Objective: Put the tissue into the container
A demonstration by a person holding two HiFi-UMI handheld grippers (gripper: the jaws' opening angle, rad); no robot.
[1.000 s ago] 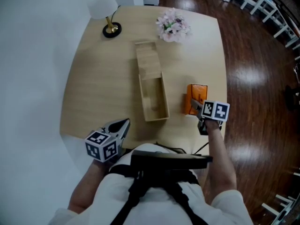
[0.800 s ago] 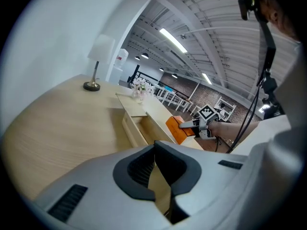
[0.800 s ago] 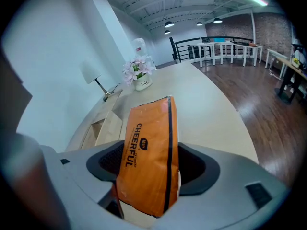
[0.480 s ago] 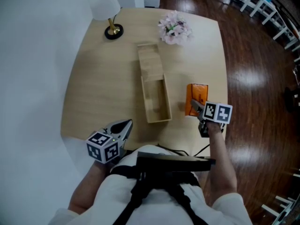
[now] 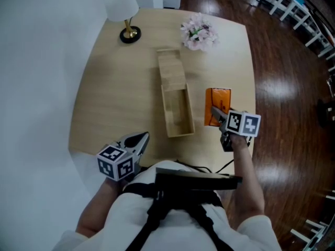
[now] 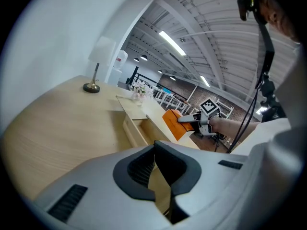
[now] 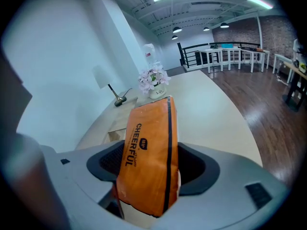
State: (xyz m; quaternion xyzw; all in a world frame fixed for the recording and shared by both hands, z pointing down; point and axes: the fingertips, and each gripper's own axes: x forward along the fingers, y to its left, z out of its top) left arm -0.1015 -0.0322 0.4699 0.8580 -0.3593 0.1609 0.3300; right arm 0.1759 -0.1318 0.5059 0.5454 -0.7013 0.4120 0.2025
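pale wood table (image 5: 115, 88), dark plank floor (image 5: 282, 61). one lamp (image 5: 129, 34), one flower bunch (image 5: 199, 33), one open wooden box (image 5: 175, 101), one orange tissue pack (image 5: 217, 101): pinched in right gripper (image 5: 215, 114), just right of box. left gripper (image 5: 140, 138) jaws together.

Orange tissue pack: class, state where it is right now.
In the head view, the orange tissue pack is at the right side of the table, gripped in the right gripper, just right of the open wooden container.
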